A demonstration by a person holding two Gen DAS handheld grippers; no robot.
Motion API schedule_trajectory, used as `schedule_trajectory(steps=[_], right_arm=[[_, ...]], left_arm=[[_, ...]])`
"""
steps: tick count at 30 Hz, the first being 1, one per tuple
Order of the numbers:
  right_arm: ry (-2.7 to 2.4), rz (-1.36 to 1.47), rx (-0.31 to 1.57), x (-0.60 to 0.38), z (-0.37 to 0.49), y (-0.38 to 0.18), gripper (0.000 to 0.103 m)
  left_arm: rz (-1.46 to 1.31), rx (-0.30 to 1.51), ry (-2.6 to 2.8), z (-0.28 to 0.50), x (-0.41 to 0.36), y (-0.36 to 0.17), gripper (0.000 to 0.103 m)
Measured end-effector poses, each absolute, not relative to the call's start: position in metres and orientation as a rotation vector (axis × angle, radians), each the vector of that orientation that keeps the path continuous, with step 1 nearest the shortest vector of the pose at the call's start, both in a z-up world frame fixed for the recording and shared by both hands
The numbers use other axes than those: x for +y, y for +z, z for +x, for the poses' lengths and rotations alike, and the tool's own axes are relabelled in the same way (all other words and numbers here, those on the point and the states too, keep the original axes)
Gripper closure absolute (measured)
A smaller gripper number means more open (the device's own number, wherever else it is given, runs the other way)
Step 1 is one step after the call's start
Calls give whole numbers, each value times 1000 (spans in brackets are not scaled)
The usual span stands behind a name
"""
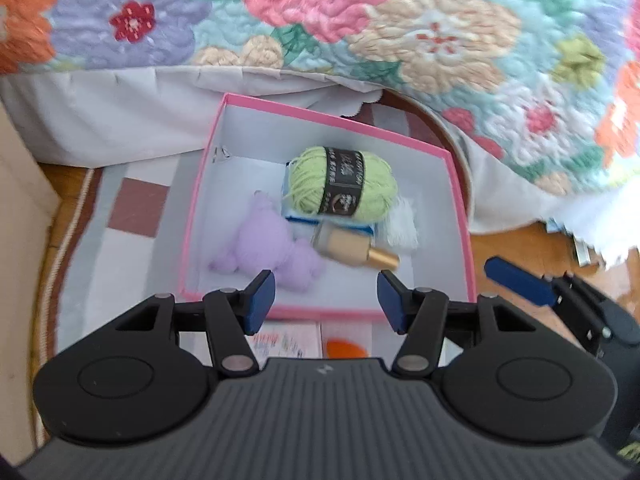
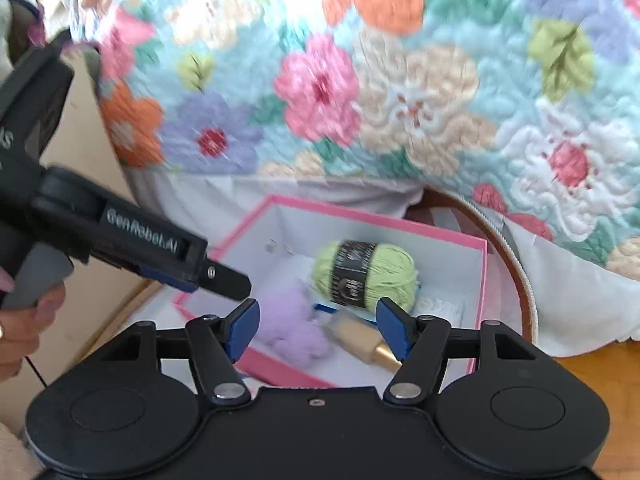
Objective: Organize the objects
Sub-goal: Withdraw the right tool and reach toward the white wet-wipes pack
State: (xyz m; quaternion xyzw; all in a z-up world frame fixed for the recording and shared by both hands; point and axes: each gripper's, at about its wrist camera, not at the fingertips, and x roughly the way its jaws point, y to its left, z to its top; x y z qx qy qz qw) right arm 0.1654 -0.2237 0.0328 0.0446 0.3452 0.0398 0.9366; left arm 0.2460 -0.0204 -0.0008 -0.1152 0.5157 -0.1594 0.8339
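Nearest my left-wrist lens, the left gripper (image 1: 326, 300) fills the bottom of the frame, its blue pads spread wide with nothing between them. Just beyond the tips lies the near pink edge of the box (image 1: 460, 200), which sits mid-frame on a patterned rug (image 1: 136, 208). Inside, the green yarn ball (image 1: 344, 186) rests toward the back right on a blue-and-white packet; the purple plush toy (image 1: 268, 244) lies at the left front, and the gold-capped bottle (image 1: 352, 246) lies on its side just right of it, cap pointing to the lower right. Bare white floor shows along the box's near wall and back-left corner. The flowered quilt (image 1: 440, 40) overhangs the back edge across the top of the frame.

From the right-wrist lens, the right gripper (image 2: 318, 330) is likewise wide open and empty, hovering over the box's near side. The left tool crosses the left of that frame, close beside the box's left rim
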Motion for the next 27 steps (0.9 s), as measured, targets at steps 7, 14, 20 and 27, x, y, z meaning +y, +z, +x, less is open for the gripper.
schedule_trajectory(steps=[7,14,20,27], right_arm=[[90,90,669,-200,117,80,26],[175,33,686,-174,87,101,13],[231,-19,715,-160,69,85,9],[281,69,678,-159,63,29,9]], left_arm=[[-214,1067,-388,194,2,46,45],[-150,1012,-384,152,14,68,38],[-178,1005,-400,133,20,52,33],[-177,1004,-402,138,20,10,33]])
